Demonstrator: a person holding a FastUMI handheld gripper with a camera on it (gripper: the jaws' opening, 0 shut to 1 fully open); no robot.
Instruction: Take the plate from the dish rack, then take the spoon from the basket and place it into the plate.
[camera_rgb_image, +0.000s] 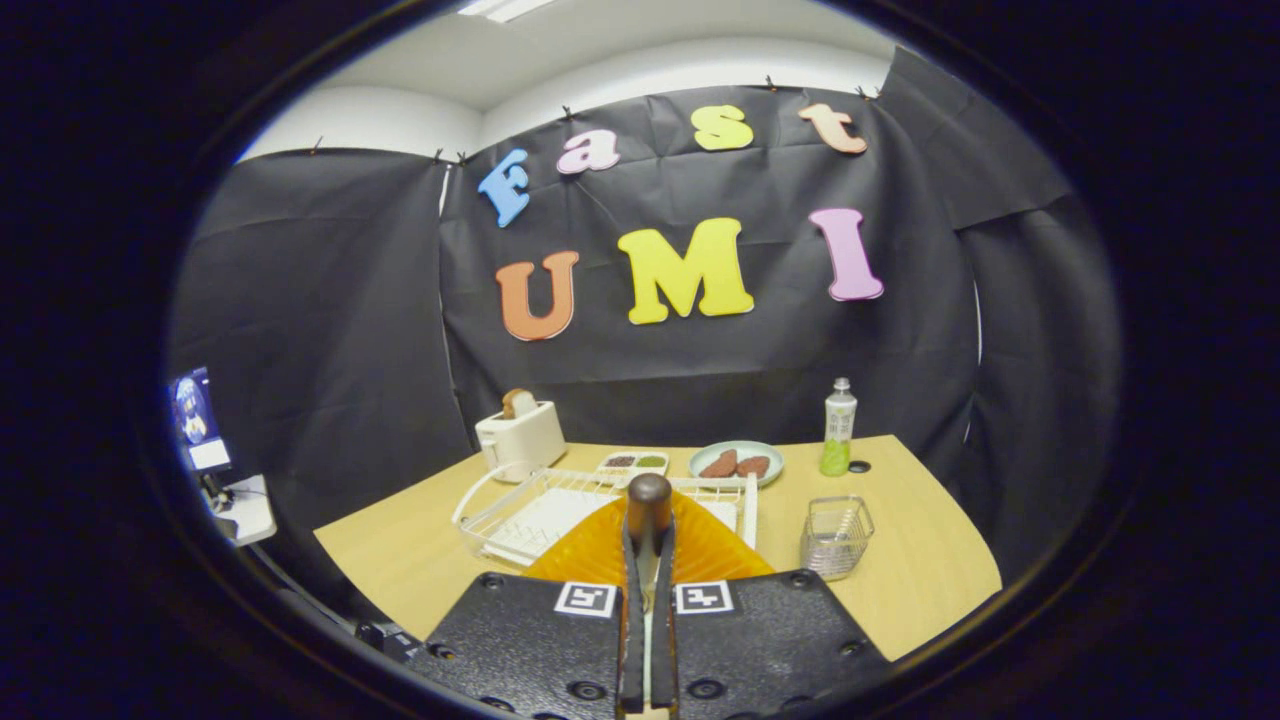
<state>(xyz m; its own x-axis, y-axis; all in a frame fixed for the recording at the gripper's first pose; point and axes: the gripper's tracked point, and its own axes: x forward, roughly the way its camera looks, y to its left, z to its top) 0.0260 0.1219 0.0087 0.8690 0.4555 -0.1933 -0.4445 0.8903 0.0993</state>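
While its fingers sit nearly closed, the claw (648, 520) pinches the orange plate (600, 555) above the dish rack (500, 510).

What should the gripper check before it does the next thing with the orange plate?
1. Grip on the plate: the gripper has both fingers closed on the orange plate. Ok.
2. Plate out of the dish rack: it hides part of the rack, so whether it has lifted free is unclear. Cannot tell.
3. Bare table to set the plate on: there is open wood beside the wire basket. Ok.
4. Spoon in the basket: a pale handle seems to lean inside, but it is too small to be sure. Cannot tell.
5. Things to steer round: the bottle and the food plate stand well beyond the fingers. Ok.
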